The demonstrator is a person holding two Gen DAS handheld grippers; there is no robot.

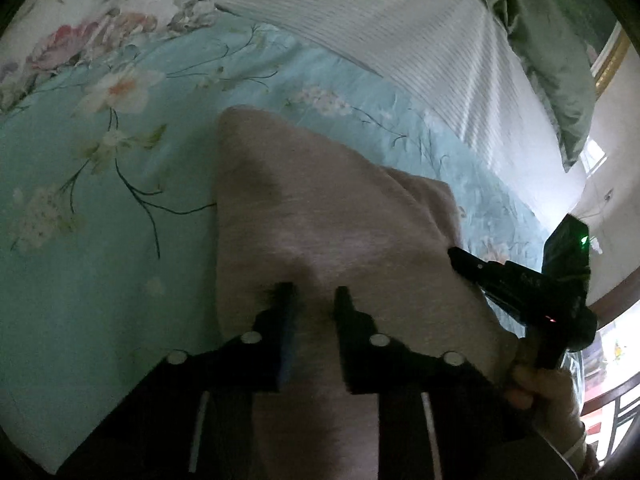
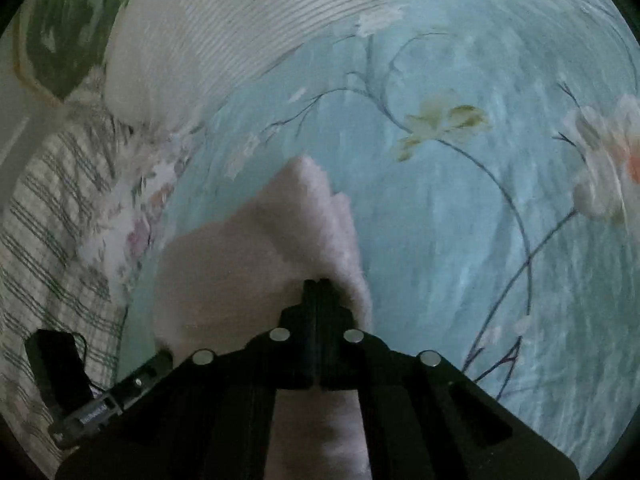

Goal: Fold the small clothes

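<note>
Grippers, 2: left gripper (image 1: 313, 294) parted over 1 pink cloth (image 1: 320, 216); right gripper (image 2: 317, 282) pinches it.

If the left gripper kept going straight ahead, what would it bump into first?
Most likely the pinkish-beige cloth, which lies right between and ahead of the open left gripper. The floral bedsheet is underneath it, though depth is hard to judge.

Bed with teal floral sheet (image 1: 80, 240); white striped pillow (image 1: 400, 20); green pillow (image 1: 552, 60); pale wall (image 1: 612, 128); dim light.
</note>
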